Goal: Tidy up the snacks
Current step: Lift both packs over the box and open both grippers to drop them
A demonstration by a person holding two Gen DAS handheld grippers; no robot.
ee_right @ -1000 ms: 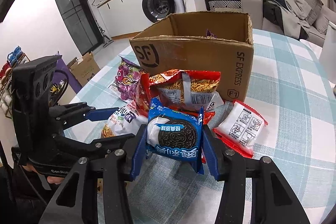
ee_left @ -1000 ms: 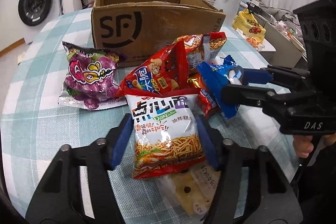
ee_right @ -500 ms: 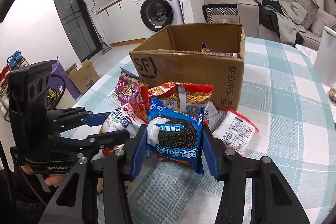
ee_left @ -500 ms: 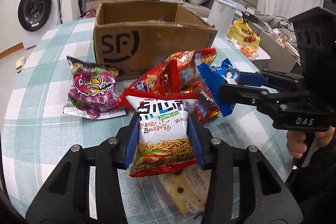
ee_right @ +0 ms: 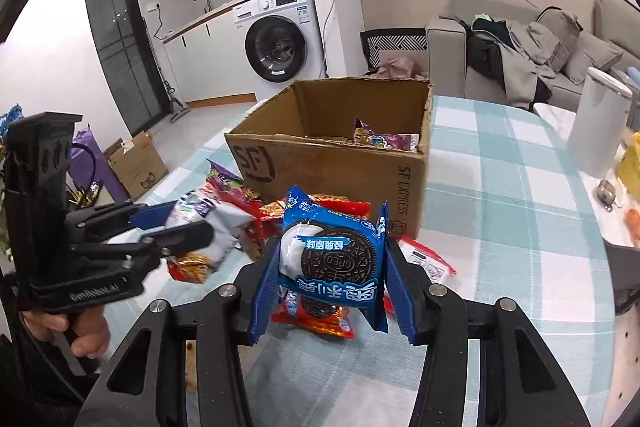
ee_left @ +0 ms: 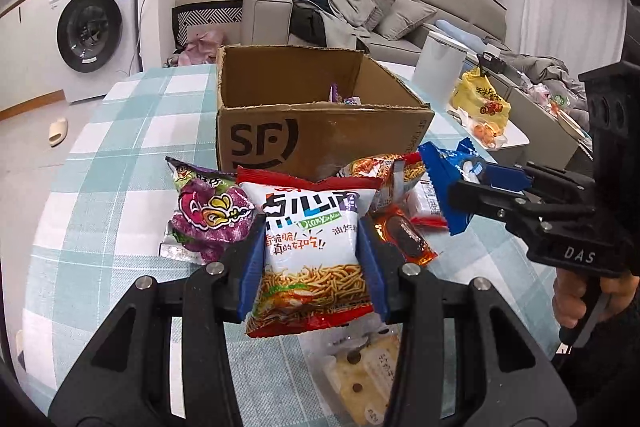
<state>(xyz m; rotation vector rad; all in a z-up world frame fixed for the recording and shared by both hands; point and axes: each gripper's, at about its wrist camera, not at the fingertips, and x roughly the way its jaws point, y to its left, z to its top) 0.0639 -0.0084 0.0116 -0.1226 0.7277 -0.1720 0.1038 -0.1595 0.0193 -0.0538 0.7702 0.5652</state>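
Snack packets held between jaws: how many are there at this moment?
2. The noodle snack bag sits in the left gripper; the blue Oreo packet sits in the right gripper. Others lie on the table.

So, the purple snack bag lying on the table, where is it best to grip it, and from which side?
Grip the purple bag across its puffed middle, coming from above on its free left side. It lies flat on the checked table, and the noodle bag crowds its right edge.

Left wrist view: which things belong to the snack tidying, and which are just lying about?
Job:
noodle snack bag, gripped by left gripper
blue cookie pack, gripped by right gripper
cardboard box
purple bag

Lying about:
washing machine
sofa
slipper
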